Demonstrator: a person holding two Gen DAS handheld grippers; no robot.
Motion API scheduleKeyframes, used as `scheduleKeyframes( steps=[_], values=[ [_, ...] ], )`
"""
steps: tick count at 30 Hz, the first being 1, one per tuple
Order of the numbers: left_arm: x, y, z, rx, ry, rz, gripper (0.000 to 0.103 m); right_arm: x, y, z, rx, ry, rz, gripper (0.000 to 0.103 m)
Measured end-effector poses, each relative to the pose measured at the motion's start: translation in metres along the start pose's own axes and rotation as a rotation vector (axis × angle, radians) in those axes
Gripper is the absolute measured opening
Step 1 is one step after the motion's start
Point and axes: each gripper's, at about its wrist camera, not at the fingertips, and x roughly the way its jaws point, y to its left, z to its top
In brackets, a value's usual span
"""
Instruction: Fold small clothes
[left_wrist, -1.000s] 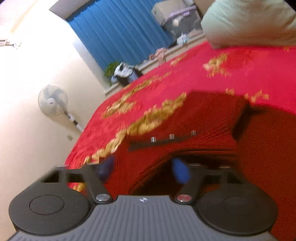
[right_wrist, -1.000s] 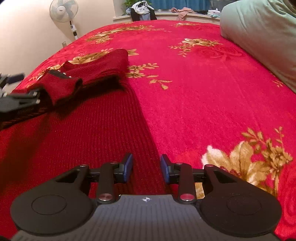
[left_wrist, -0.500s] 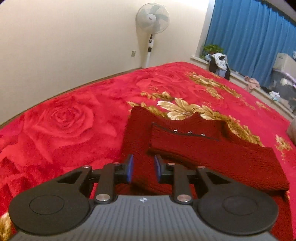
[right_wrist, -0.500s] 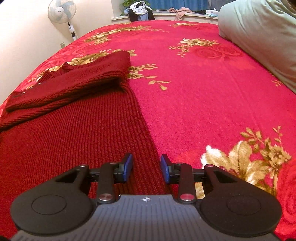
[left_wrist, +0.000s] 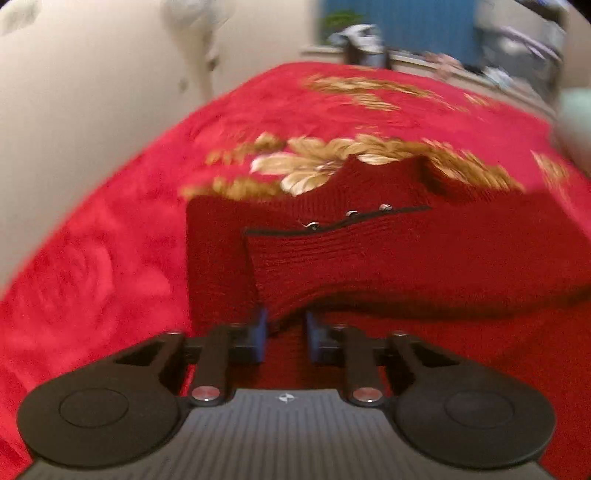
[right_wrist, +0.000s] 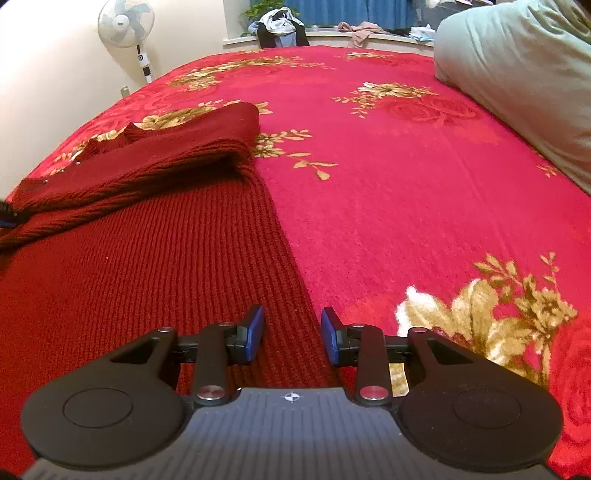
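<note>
A dark red knit sweater (right_wrist: 155, 258) lies flat on the red flowered blanket (right_wrist: 388, 177). Its sleeve (left_wrist: 369, 254), with a dark cuff edge and three small studs, is folded across the body. My left gripper (left_wrist: 286, 328) is at the sleeve's near edge, its jaws closing with that edge caught between the blue pads and slightly raised. In the right wrist view the left gripper shows only as a dark tip (right_wrist: 5, 216) at the left border. My right gripper (right_wrist: 291, 332) rests open over the sweater's right side edge, pads apart on either side of it.
A pale green pillow (right_wrist: 517, 81) lies at the right of the bed. A standing fan (right_wrist: 125, 26) stands by the cream wall at the left. Clothes lie heaped on the sill (right_wrist: 280, 22) under blue curtains at the back.
The left gripper rolled level, let the sleeve down across the sweater, then swung in to the sleeve's near edge and narrowed its jaws there. The right gripper stayed put.
</note>
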Motion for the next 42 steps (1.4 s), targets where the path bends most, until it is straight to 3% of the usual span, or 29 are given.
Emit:
scheduleKeyframes(
  steps=[1, 2, 3, 5, 11, 15, 20, 23, 27, 30, 34, 42],
  values=[
    [-0.006, 0.003, 0.000, -0.001, 0.005, -0.009, 0.020, -0.001, -0.001, 0.000, 0.013, -0.003, 0.004, 0.036],
    [-0.013, 0.009, -0.001, -0.022, 0.010, -0.016, 0.026, -0.004, -0.003, 0.001, 0.023, -0.011, 0.010, 0.036],
    [-0.024, 0.015, -0.002, -0.048, 0.005, -0.016, 0.041, -0.009, -0.004, 0.001, 0.030, -0.028, 0.017, 0.036],
    [-0.056, 0.023, -0.006, -0.086, -0.057, -0.013, 0.050, -0.020, -0.006, 0.002, 0.029, -0.078, 0.035, 0.036],
    [-0.161, 0.022, -0.044, -0.028, -0.174, -0.074, 0.050, -0.066, -0.005, 0.005, -0.005, -0.192, 0.060, 0.036],
    [-0.227, 0.019, -0.086, 0.003, -0.235, -0.121, 0.050, -0.116, -0.006, 0.012, -0.003, -0.247, 0.105, 0.036],
    [-0.275, 0.016, -0.143, -0.014, -0.243, -0.166, 0.050, -0.169, -0.010, 0.005, -0.014, -0.268, 0.150, 0.036],
    [-0.279, 0.014, -0.171, -0.021, -0.211, -0.170, 0.050, -0.183, -0.015, -0.008, -0.029, -0.267, 0.140, 0.036],
    [-0.268, 0.017, -0.198, -0.074, -0.126, -0.160, 0.050, -0.171, -0.030, -0.039, 0.003, -0.239, 0.106, 0.036],
    [-0.250, 0.025, -0.207, -0.129, -0.027, -0.171, 0.050, -0.150, -0.048, -0.061, 0.048, -0.176, 0.080, 0.036],
    [-0.224, 0.032, -0.214, -0.154, 0.091, -0.110, 0.049, -0.130, -0.062, -0.070, 0.082, -0.077, 0.084, 0.036],
    [-0.213, 0.039, -0.220, -0.192, 0.183, -0.095, 0.049, -0.101, -0.074, -0.084, 0.119, 0.071, 0.068, 0.049]
  ],
)
